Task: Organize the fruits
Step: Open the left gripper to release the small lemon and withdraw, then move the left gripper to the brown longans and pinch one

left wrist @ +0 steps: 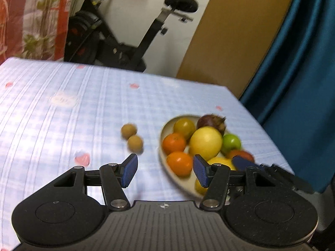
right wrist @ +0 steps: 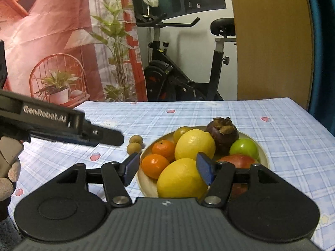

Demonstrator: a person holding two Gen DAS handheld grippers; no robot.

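A cream plate (right wrist: 146, 186) holds two lemons (right wrist: 182, 179), two oranges (right wrist: 155, 165), a mangosteen (right wrist: 223, 131), a green fruit (right wrist: 244, 147), a red apple (right wrist: 238, 160) and a yellow-green fruit. Two small brown longans (right wrist: 135, 144) lie on the cloth left of the plate. My right gripper (right wrist: 167, 169) is open, jaws either side of the near lemon and orange, just above them. My left gripper (left wrist: 165, 170) is open and empty above the plate's left edge (left wrist: 162, 156), the longans (left wrist: 135, 143) ahead to its left. It also shows from the side in the right wrist view (right wrist: 104, 137).
The table has a blue checked cloth (right wrist: 293, 146) with strawberry prints. Its far edge and right edge are close to the plate. Behind stand an exercise bike (right wrist: 188, 73), a wooden panel (right wrist: 272, 41) and a blue curtain (left wrist: 303, 62).
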